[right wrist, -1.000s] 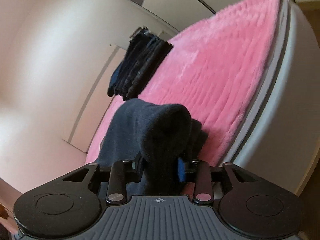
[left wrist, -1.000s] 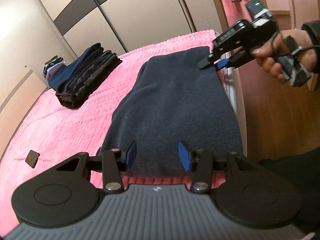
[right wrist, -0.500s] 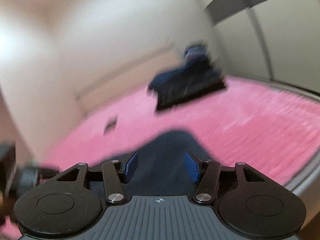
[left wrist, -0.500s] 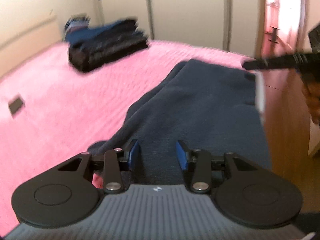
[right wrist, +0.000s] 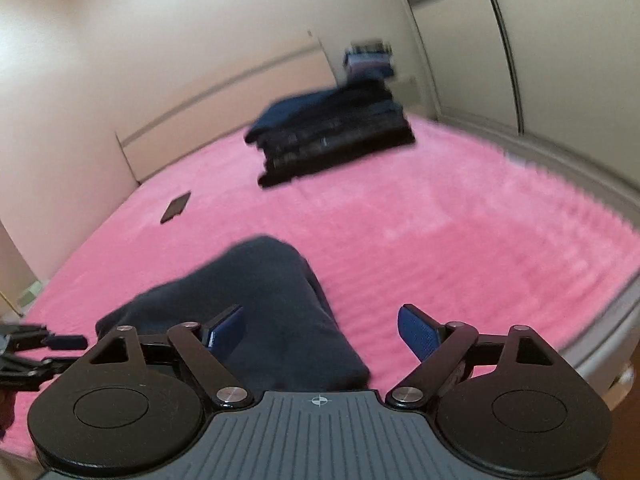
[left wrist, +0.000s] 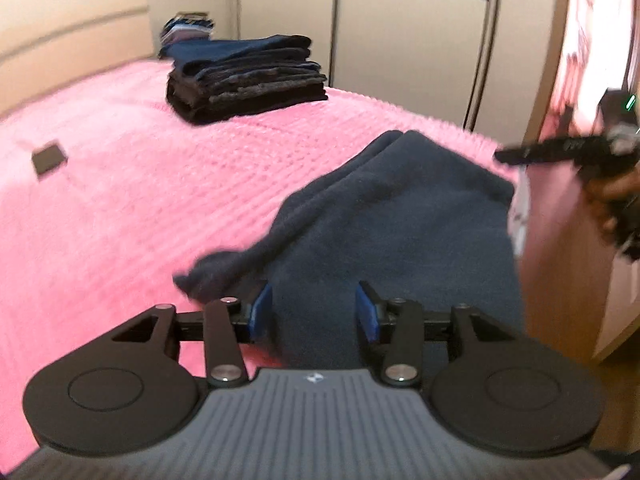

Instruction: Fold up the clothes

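The dark navy fleece garment (left wrist: 400, 216) lies along the near edge of the pink plush bedspread (left wrist: 140, 200), doubled lengthwise into a long band, with one loose corner poking out toward the bedspread on its left side. A second ago the right gripper (right wrist: 322, 330) was pinched on a bunched end of this cloth; now its blue-padded jaws stand wide apart with nothing between them, and the garment's rounded end sits flat on the bed just ahead of it. The left gripper (left wrist: 314, 312) has its pads apart too, over the cloth but clamping none of it, as it did a second ago. So the end has been let go and laid down, which I judge to close one fold; the stray corner suggests the band may yet want tidying or a further fold across.

Farther back on the bedspread sits a neat stack of folded dark clothes (left wrist: 248, 80), with a smaller pile of lighter folded items (left wrist: 188, 32) behind it, and a small dark flat rectangle (left wrist: 49, 157) lies apart to the left. Both views are motion-blurred, and no brand, label or writing can be read; only a small emblem shows on each gripper body.
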Motion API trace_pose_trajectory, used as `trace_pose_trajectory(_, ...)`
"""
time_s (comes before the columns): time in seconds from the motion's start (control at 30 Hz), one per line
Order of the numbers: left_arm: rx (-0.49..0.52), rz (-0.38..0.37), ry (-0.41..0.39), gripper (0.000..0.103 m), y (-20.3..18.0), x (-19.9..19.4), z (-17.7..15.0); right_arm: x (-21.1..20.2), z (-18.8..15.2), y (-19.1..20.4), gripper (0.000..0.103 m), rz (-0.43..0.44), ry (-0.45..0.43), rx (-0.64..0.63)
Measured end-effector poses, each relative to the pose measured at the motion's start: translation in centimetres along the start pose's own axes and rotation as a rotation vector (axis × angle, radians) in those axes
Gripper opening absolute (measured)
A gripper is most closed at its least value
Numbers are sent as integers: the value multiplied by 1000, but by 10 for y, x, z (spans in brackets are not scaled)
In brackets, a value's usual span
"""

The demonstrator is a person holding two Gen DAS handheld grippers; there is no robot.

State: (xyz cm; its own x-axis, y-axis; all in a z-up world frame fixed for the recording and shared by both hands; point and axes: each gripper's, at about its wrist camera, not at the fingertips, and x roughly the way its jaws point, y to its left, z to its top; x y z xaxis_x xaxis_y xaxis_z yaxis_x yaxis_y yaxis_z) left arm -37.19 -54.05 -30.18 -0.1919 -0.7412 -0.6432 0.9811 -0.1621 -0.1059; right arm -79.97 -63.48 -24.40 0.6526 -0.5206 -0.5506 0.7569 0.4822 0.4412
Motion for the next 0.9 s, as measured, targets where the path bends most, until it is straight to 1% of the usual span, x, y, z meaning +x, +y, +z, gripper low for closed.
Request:
trace_pose_trajectory(0.07,-114,-25,13,46,4,-7,-11,11,1,-13,85,71,64,65)
trace_pose_trajectory(0.1,-173,-38,20,49,6,-9,-17,16,2,-19,85,103,95,94)
trace_pose_trajectory(0.13,-223,-49,26,52,7,-10,-22,21,3,-23,85,119,125,104)
trace_pose_trajectory(0.2,-290,-62,32,54,6,-13,-30,30,6,-29,85,148,182,123)
trace_pose_trajectory(0.23,-277,-51,28,55,1,-15,-32,33,8,-31,85,145,203,118)
trace_pose_trajectory(0.27,-220,-25,16,56,-9,-19,-33,36,10,-33,85,144,222,114)
trace_pose_trajectory(0.33,-64,24,-11,61,-31,-27,-36,41,8,-37,85,151,252,121)
trace_pose_trajectory(0.37,19,35,-22,61,-43,-30,-38,43,7,-39,78,161,261,130)
trace_pose_trajectory(0.4,92,39,-30,62,-55,-32,-40,43,5,-40,69,173,268,142)
trace_pose_trajectory(0.47,222,34,-41,63,-76,-33,-44,47,5,-41,62,178,279,163)
trace_pose_trajectory(0.53,319,31,-52,64,-93,-31,-47,44,4,-41,57,173,279,166)
trace_pose_trajectory(0.6,371,27,-56,64,-106,-27,-48,41,1,-44,50,181,276,204)
trace_pose_trajectory(0.73,390,41,-55,64,-110,-24,-46,25,-7,-38,45,165,254,297)
trace_pose_trajectory(0.8,378,61,-61,64,-104,-27,-44,11,-13,-24,44,148,235,335)
trace_pose_trajectory(0.9,361,91,-70,65,-94,-32,-41,-11,-29,4,44,133,194,356)
